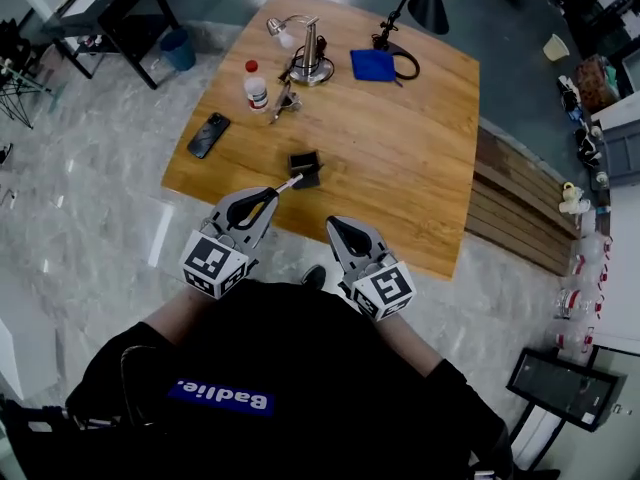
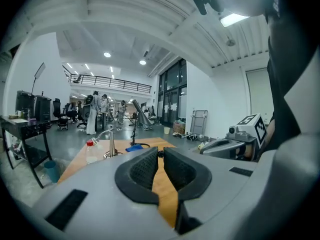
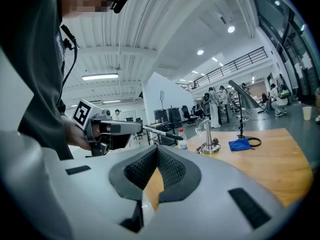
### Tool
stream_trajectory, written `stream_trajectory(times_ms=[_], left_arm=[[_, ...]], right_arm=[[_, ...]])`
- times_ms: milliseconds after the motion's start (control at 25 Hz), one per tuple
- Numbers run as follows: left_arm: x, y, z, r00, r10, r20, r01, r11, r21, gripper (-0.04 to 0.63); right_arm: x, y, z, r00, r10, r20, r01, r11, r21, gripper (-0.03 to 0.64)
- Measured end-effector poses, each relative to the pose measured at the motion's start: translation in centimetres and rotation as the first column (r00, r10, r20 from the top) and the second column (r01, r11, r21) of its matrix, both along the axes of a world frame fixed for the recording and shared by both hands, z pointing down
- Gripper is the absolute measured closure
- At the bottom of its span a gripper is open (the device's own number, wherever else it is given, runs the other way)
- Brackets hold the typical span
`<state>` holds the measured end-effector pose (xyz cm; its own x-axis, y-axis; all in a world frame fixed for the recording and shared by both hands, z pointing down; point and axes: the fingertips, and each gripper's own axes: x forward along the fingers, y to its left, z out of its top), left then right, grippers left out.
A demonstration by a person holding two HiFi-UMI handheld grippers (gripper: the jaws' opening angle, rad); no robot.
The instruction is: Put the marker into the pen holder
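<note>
Head view: the left hand-held gripper [image 1: 268, 195] is clamped on one end of the marker [image 1: 289, 182]. The rest of the marker sticks out past the jaw tips toward the black pen holder [image 1: 305, 167], which stands on the wooden surface [image 1: 420, 148] close to its near edge. The marker's free end is just beside the holder's near side and not yet inside. Gripping the tail leaves the long end free to go in first, which looks like the reason for this hold. The right hand-held gripper [image 1: 336, 227] hangs near the surface's edge, apart from both things, probably kept clear of the approach. A phone [image 1: 208, 134], a small bottle [image 1: 256, 86] and a blue cloth [image 1: 372, 64] lie farther back, well apart from the holder.

Left gripper view: the ribbed pads are drawn nearly together, with a small dark piece of the marker pinched at their tips. The pen holder cannot be seen here; the jaws likely cover it.

Right gripper view: its pads meet at the tips with nothing between them, only wood showing through below. To its left, the other gripper holds the marker roughly level, pointing over the surface. To my eye the marker will need tipping downward before it can drop into the holder.
</note>
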<state>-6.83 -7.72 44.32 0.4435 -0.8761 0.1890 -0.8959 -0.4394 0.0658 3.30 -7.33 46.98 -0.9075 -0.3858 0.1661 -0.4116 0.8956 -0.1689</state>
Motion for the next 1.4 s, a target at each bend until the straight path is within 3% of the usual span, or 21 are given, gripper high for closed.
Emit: stream_trajectory(times_ms=[200,520,1000,1400], left_arm=[[0.6,-1.3,0.1,0.999,-0.049,0.02,0.049,0.999,-0.009,0.552],[-0.6,-3.5,1.9,0.998,-0.046,0.046,0.047,0.998,-0.037,0.551],[-3.1,-7.7,7.1,0.995,0.043,0.089,-0.031,0.991,-0.132,0.552],[-3.3,-9.9,11.4,0.981,0.154,0.119,-0.122,0.963,-0.242,0.552]], right_arm=[[1.1,-1.5,0.1,0.999,-0.034,0.005,0.034,0.999,-0.02,0.611],[1.0,-3.3,0.3,1.0,-0.021,-0.013,0.021,1.0,-0.018,0.611],[-0.4,-5.9,0.9,0.996,0.08,-0.039,-0.082,0.995,-0.056,0.611],[-0.6,-6.8,1.2,0.987,0.154,-0.052,-0.157,0.985,-0.076,0.611]])
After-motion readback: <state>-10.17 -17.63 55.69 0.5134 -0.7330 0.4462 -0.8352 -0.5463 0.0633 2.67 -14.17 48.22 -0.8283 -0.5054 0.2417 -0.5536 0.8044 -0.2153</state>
